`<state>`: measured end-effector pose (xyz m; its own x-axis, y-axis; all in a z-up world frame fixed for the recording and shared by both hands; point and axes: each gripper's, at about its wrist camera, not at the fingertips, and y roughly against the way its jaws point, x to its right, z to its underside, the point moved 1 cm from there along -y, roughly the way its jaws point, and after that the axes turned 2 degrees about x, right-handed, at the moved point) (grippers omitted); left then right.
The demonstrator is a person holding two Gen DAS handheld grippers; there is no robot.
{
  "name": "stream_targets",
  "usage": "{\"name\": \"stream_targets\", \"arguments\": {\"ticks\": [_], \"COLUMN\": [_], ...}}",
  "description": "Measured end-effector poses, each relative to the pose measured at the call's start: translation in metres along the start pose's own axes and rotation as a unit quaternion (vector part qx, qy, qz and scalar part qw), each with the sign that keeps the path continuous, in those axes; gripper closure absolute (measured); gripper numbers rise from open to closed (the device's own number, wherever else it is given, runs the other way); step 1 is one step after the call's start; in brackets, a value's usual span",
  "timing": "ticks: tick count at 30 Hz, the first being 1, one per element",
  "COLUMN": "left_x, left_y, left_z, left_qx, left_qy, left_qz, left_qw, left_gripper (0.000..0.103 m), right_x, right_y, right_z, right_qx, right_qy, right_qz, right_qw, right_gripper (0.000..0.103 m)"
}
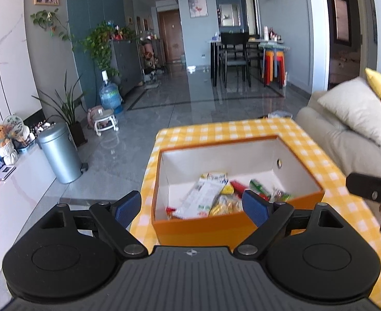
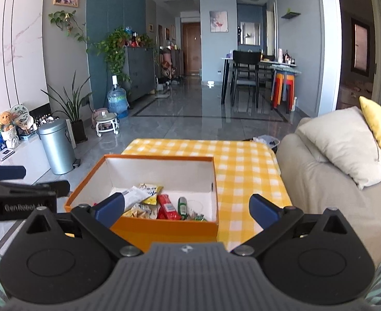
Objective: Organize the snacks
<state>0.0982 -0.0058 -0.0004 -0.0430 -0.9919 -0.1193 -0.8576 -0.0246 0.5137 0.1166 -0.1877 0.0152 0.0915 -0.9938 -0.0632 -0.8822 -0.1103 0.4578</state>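
Observation:
An orange box point(image 1: 198, 226) with a white inside stands on a table under a yellow checked cloth point(image 1: 232, 127). Several snack packets point(image 1: 211, 197) lie in its near half: white, yellow, red and green ones. My left gripper point(image 1: 191, 206) is open at the box's near wall, nothing between its blue pads. In the right wrist view the same box point(image 2: 164, 229) holds the snack packets point(image 2: 162, 206), and my right gripper point(image 2: 188, 210) is open over its near right corner, holding nothing. The left gripper's body point(image 2: 17, 197) shows at the left edge there.
A beige sofa point(image 2: 320, 181) with white and yellow cushions runs along the table's right side. To the left are a grey bin point(image 2: 57, 146), a low white shelf with ornaments point(image 1: 6, 171) and potted plants. Tiled floor stretches ahead to a dining table with chairs point(image 2: 250, 77).

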Motion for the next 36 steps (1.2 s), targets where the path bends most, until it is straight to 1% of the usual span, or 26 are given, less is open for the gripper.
{"name": "stream_targets", "arguments": {"ticks": [5, 13, 21, 31, 36], "left_x": [-0.002, 0.003, 0.005, 0.005, 0.004], "left_y": [-0.01, -0.019, -0.026, -0.027, -0.026], "left_z": [0.011, 0.018, 0.023, 0.022, 0.021], "left_qx": [-0.026, -0.05, -0.075, -0.087, -0.086], "left_qy": [0.001, -0.007, -0.016, -0.015, -0.015], "left_qz": [0.003, 0.011, 0.014, 0.01, 0.009], "left_qw": [0.9996, 0.9987, 0.9969, 0.9961, 0.9961], "left_gripper": [0.0, 0.0, 0.0, 0.0, 0.0], "right_x": [-0.005, -0.008, -0.005, -0.002, -0.003], "right_y": [-0.01, -0.024, -0.044, -0.052, -0.052], "right_z": [0.007, 0.014, 0.024, 0.029, 0.028], "right_qx": [-0.009, -0.023, -0.062, -0.081, -0.081], "right_qy": [0.009, 0.02, 0.022, 0.014, 0.014], "right_qz": [0.003, 0.004, 0.016, 0.015, 0.016], "right_qw": [1.0, 1.0, 0.998, 0.996, 0.996], "right_gripper": [0.004, 0.004, 0.004, 0.004, 0.004]}}
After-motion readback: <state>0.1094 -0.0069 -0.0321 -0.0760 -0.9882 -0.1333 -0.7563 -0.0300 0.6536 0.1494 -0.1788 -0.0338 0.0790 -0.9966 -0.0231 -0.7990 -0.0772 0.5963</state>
